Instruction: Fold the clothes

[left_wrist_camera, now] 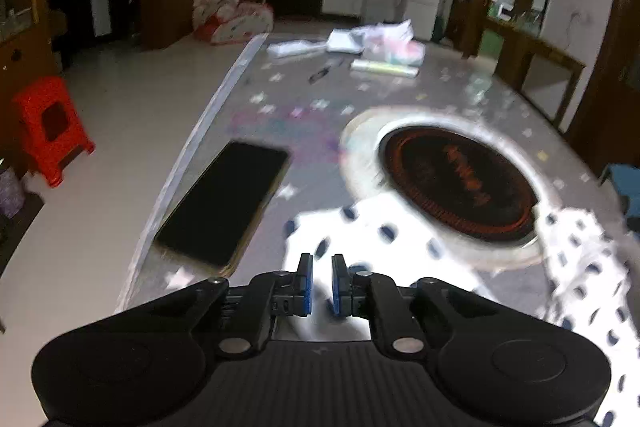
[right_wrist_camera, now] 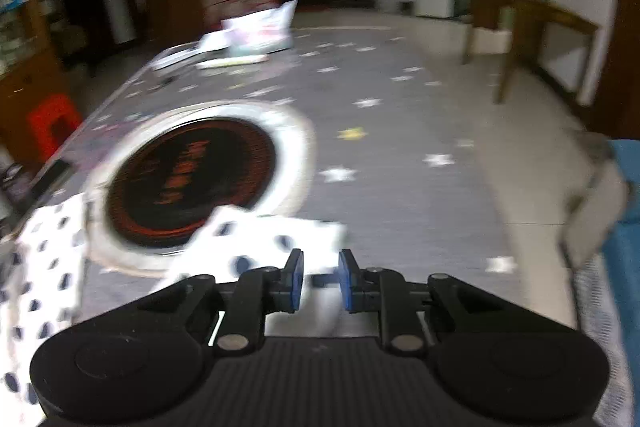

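Our left tongs (left_wrist_camera: 319, 285) sit at the lower centre of the left wrist view with the blue pads drawn close, only a narrow slit between them, and white cloth showing in that slit; we read them as pinched shut on the polka-dot garment (left_wrist_camera: 400, 227). Our right tongs (right_wrist_camera: 320, 281) stand a little wider at the lower centre of the right wrist view, with pale cloth visible in the gap, but blur keeps us from saying whether the pads press on it, so we cannot tell if they grip.

The garment, white with dark dots, lies across the lower part of both views on the star-patterned counter (left_wrist_camera: 400, 99), one part running off the lower right of the left view and another hanging down the left edge of the right view. It borders the near rim of the round burner (left_wrist_camera: 460, 179) set into the counter. A dark phone (left_wrist_camera: 224, 203) lies at centre left, apart from the cloth.

We judge the folding barely begun: the cloth looks strung loosely between the two tongs, no neat fold is visible, and spreading, folding over and squaring up all seem left to do
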A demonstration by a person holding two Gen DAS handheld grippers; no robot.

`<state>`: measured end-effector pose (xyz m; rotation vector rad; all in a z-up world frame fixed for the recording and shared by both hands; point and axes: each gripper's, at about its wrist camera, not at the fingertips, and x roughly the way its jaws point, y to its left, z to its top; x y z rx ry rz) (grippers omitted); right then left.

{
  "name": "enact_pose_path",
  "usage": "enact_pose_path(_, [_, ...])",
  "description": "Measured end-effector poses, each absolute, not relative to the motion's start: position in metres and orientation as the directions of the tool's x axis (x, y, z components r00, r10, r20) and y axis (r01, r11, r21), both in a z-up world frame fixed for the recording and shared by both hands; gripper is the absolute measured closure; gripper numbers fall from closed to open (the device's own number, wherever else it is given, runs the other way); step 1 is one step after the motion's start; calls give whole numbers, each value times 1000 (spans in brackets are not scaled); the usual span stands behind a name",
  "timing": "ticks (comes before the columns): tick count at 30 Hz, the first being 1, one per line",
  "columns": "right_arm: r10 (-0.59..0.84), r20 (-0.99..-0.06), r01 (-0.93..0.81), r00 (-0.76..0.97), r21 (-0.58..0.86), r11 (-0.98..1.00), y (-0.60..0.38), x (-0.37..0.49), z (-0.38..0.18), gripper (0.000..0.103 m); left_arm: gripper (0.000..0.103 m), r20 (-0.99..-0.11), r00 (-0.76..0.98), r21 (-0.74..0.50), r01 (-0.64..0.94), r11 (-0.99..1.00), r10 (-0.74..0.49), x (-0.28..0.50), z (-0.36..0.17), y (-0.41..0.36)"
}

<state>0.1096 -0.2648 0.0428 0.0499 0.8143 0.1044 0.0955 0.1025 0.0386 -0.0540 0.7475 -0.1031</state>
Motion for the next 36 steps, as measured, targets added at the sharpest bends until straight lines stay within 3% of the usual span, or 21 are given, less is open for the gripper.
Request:
enact_pose_path(7, [163,-782,-147,601,92,985,-224,134,8,81,93,-739,655,-34,200,979,-160,122,14,53])
enact_pose_path(10, [151,-776,-160,612,65,985,-220,135,2,72,93,-762,631,-25,200,980,-148,139,-3,46])
enact_pose_path(20, [19,-728,-67,685,-37,997,-231,183,-5,71,90,-678,735,92,124,988,-29,184,-18,37])
enact_pose_path(25, [67,-723,-62,688,32,998,-247,177,8,64,84,-669,740,19,120,993,-77,175,-5,41])
enact_pose_path(31, [193,-748,-213,635,71,974,-233,132,27,60,74,-669,711,-123,179,976,-215,123,19,50])
enact_pose_path(36, [231,-779,-335,584,28,942,-202,92,16,59,69,-696,668,-126,249,960,-265,67,17,47])
